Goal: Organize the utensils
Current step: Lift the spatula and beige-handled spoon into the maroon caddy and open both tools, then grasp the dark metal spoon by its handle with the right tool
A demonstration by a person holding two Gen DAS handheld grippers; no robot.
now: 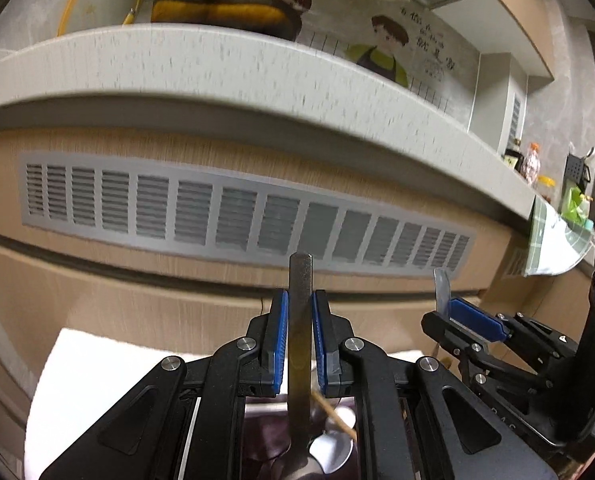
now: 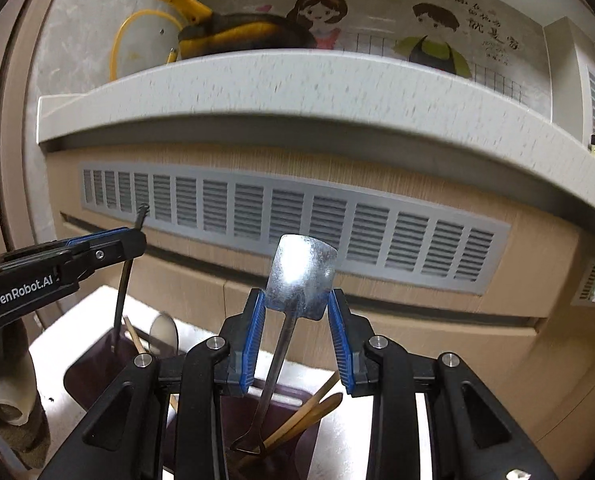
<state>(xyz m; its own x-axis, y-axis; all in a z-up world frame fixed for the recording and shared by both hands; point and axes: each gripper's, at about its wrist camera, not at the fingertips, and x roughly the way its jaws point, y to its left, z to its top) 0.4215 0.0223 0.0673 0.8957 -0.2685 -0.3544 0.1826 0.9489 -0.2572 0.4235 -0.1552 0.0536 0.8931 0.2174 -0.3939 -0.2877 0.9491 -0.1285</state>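
My left gripper (image 1: 300, 296) is shut on the flat handle of a dark metal utensil (image 1: 300, 280), which stands upright between the blue pads. Seen from the right wrist view, that utensil (image 2: 123, 280) reaches down into a dark purple holder (image 2: 93, 372) from my left gripper (image 2: 135, 236). My right gripper (image 2: 297, 298) is shut on a shiny metal spatula (image 2: 303, 268), blade up, with its thin handle slanting down into a second purple holder (image 2: 285, 400). Wooden utensils (image 2: 313, 410) and a white spoon (image 2: 164, 332) stand in the holders. The left wrist view shows my right gripper (image 1: 453, 310) at the right.
The holders stand on a white surface (image 2: 73, 340) in front of a wooden cabinet with a long grey vent grille (image 2: 297, 224). Above it juts a speckled countertop (image 2: 297, 84) bearing a yellow-handled pan (image 2: 225, 32). Bottles (image 1: 531, 162) and a hanging cloth (image 1: 553, 240) are at the far right.
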